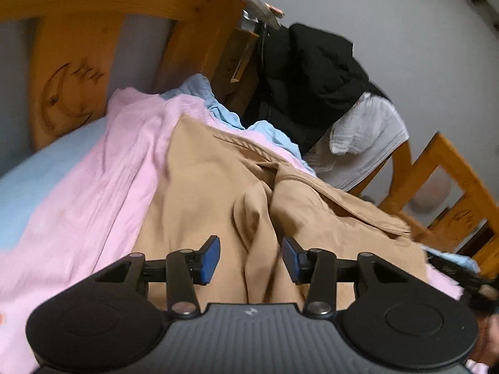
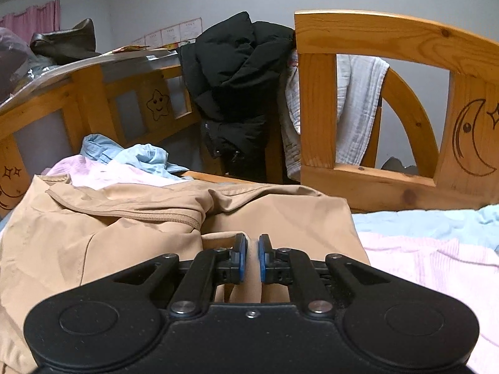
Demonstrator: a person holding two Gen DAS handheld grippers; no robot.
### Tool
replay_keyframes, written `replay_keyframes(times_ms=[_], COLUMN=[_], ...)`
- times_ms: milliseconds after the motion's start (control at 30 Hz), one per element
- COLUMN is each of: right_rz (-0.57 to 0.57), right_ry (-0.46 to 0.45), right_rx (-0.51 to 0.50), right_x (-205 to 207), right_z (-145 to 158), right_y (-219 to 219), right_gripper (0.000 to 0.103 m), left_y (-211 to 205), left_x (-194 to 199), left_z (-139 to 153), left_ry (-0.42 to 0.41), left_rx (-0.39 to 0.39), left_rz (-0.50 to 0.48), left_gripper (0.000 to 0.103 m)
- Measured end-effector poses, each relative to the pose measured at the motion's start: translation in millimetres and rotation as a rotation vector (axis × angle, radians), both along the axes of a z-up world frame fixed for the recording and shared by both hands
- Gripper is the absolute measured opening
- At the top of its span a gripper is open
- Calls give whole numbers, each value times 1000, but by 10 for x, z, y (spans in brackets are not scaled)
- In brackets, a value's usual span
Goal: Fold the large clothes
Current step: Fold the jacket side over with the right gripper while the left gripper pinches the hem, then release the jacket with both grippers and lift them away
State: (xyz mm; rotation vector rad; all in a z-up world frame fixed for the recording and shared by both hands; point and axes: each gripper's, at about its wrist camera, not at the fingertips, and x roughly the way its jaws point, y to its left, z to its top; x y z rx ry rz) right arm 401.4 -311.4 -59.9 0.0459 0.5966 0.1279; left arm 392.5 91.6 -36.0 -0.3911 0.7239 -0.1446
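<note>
1. The left gripper (image 1: 251, 258) hangs with jaws apart astride a ridge of the tan garment (image 1: 202, 187), which is spread on the bed's pink sheet (image 1: 103, 168).
2. The right gripper (image 2: 252, 257) is pinched on tan cloth.
3. Judged mid-fold; next, the left must close on that ridge.

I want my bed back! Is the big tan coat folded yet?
Not yet. The tan fabric coat lies rumpled across the pink bedsheet, partly doubled over. The right gripper pinches a fold of it; the left gripper is open over the cloth. Smoothing and the remaining folds are left.
</note>
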Motion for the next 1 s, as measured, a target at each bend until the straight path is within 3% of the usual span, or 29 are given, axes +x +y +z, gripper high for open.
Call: replay_keyframes(times_ms=[133,167,200,300,433,567,633,733,767,800,933,1000], right_rz=[-2,2,6,16,18,-15,-17,-21,-30,-40,14,73], right_ry=[-3,-2,-1,-13,-88,-49,-33,-12,-11,-17,-91,-109], right_rx=[-11,-17,-26,-66,-140,-140,-144,-102,-97,-90,-58,-43], right_x=[47,50,52,46,44,220,247,160,110,46,-226,-328], right_z=[29,32,29,27,38,-104,-157,-119,-81,-28,194,235], right_y=[33,39,45,63,174,165,146,69,42,14,27,112], right_gripper=[9,9,9,8,7,7,7,8,12,18,21,30], left_y=[-141,-175,-206,-274,-358,-397,-353,-238,-202,-174,-204,-323], left_x=[178,195,211,193,269,370,333,194,123,38,-233,-293], left_z=[-68,-92,-112,-129,-148,-240,-220,-156,-129,-94,65,106], left_ry=[29,32,33,12,-11,1,-1,0,-15,-40,-135,-171], left_rx=[12,31,54,116,165,203,178,145,137,132,114,104], left_rz=[-35,-40,-40,-6,12,-11,-19,-12,-8,-6,-52,-103], left_gripper=[46,36,12,3,2,2,3,35,48,55,62,65])
